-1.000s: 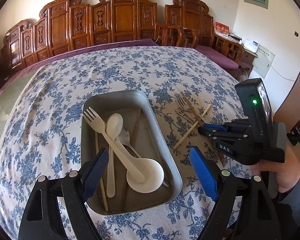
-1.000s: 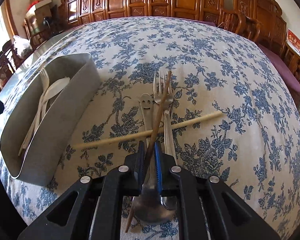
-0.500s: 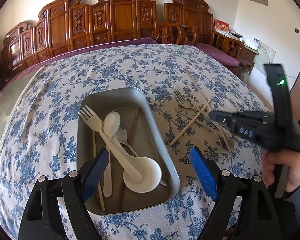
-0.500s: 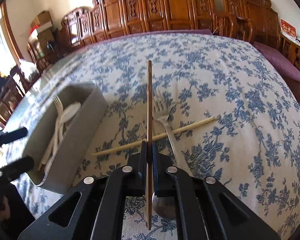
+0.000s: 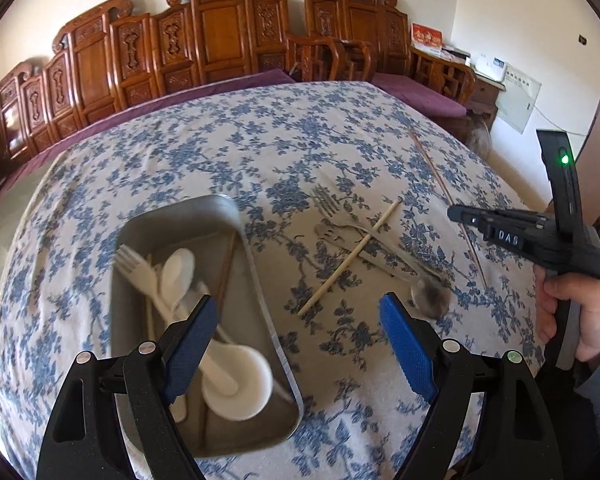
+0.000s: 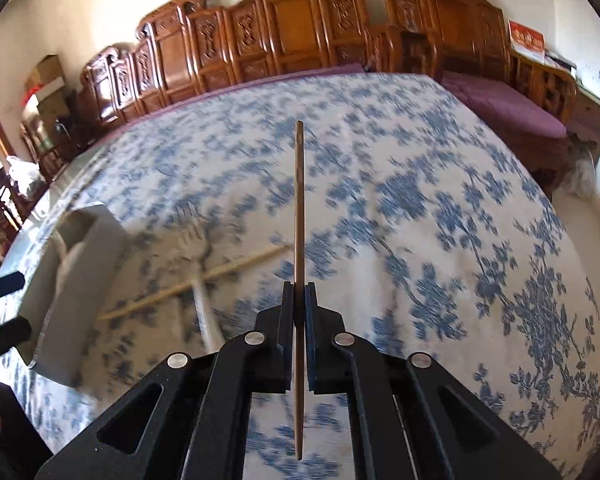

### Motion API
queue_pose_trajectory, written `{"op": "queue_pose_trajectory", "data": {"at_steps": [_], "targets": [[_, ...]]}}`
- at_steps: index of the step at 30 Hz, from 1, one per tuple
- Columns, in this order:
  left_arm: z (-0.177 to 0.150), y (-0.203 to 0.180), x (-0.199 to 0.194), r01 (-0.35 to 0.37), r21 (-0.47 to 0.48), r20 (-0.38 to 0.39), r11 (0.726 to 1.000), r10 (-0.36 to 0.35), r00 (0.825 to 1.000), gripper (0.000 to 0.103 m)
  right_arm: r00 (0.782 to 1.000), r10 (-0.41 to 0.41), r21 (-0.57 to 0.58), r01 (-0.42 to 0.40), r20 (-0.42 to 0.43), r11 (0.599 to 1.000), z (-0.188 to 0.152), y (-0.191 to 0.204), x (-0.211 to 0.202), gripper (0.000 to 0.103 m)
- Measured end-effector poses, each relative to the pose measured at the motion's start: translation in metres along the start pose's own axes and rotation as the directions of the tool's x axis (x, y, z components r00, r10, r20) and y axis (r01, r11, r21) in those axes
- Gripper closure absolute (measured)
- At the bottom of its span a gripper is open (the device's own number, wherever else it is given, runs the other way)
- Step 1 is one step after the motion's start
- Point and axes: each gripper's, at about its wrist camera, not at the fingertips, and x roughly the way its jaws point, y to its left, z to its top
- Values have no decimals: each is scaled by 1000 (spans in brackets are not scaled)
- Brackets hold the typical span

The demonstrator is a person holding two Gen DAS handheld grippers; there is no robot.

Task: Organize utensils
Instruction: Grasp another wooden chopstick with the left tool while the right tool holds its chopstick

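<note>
Two shiny metal forks [image 5: 327, 205] and one pale wooden chopstick [image 5: 348, 258] lie on the cloth. One grey metal tray [image 5: 256, 272] holds one white plastic fork [image 5: 134, 264].

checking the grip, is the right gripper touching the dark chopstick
Touching. The right wrist view shows the right gripper with its jaws closed on the dark chopstick, no gap either side.

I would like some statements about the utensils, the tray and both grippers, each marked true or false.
1. The right gripper is shut on a dark chopstick. True.
2. The left gripper holds a white spoon. False: its fingers are open and hold nothing.
3. A pale chopstick lies across the metal forks on the tablecloth. True.
4. The metal tray is empty. False: it holds a white fork, white spoons and chopsticks.
</note>
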Motion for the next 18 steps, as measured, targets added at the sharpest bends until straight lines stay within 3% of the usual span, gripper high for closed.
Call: {"op": "queue_pose_trajectory", "data": {"at_steps": [6, 11, 18], "targets": [[25, -17, 28, 31, 34, -57, 999, -29, 998, 42, 1000, 27, 6, -27, -16, 1000, -3, -2, 6, 97], [38, -22, 64, 46, 26, -149, 999, -42, 988, 61, 998, 52, -5, -52, -18, 999, -1, 5, 8, 97], [41, -31, 97, 49, 27, -232, 998, -41, 972, 70, 997, 78, 35, -77, -17, 996, 2, 1, 8, 97]]}}
